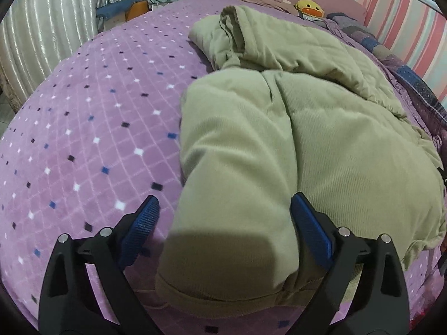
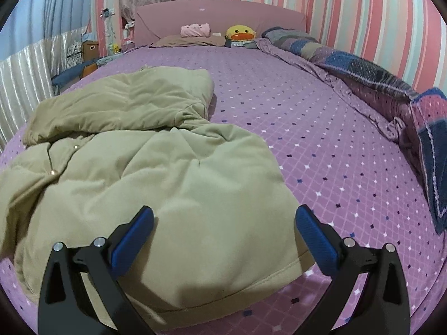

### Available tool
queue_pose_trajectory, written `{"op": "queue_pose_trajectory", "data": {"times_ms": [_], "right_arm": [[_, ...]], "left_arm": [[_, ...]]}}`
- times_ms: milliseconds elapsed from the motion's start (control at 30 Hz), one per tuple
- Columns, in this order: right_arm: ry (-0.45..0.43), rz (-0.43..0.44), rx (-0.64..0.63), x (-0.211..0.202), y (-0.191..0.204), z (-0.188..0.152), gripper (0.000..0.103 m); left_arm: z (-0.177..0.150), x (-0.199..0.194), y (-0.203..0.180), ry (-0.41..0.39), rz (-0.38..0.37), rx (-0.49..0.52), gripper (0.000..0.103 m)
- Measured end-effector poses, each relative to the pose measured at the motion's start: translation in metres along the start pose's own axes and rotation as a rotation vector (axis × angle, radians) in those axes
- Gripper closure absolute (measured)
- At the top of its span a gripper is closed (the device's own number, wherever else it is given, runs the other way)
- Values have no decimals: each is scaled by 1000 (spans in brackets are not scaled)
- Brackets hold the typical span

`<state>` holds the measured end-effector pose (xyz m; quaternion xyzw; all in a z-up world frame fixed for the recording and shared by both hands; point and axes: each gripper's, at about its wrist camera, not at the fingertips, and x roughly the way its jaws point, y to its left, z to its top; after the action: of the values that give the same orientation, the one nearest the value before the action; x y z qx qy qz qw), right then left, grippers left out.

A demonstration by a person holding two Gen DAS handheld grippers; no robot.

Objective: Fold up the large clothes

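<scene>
padded coat: bulky, soft, springy, likely slips | left gripper jaws apart, astride sleeve, 12 o'clock | right gripper jaws apart, empty; pinch hem at 6 o'clock

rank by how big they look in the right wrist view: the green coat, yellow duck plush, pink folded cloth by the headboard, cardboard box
1. green coat, by far, though nearest the camera
2-4. yellow duck plush, pink folded cloth, cardboard box: all small, far off and look alike, so I won't rank them

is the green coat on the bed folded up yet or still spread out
Partly folded: the coat lies rumpled, a sleeve laid over its body, hood still out.
</scene>
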<state>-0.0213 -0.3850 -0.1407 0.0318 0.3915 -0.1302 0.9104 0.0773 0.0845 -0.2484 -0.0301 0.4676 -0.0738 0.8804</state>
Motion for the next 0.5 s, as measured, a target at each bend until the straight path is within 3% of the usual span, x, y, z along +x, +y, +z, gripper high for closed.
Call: {"op": "queue_pose_trajectory", "data": {"times_ms": [267, 500], "right_arm": [[-30, -4, 95, 3, -51, -3, 2], [39, 157, 188, 22, -86, -19, 2]], "left_arm": [[-2, 4, 1, 2, -3, -19, 3], [-3, 6, 2, -5, 8, -9, 3]]}}
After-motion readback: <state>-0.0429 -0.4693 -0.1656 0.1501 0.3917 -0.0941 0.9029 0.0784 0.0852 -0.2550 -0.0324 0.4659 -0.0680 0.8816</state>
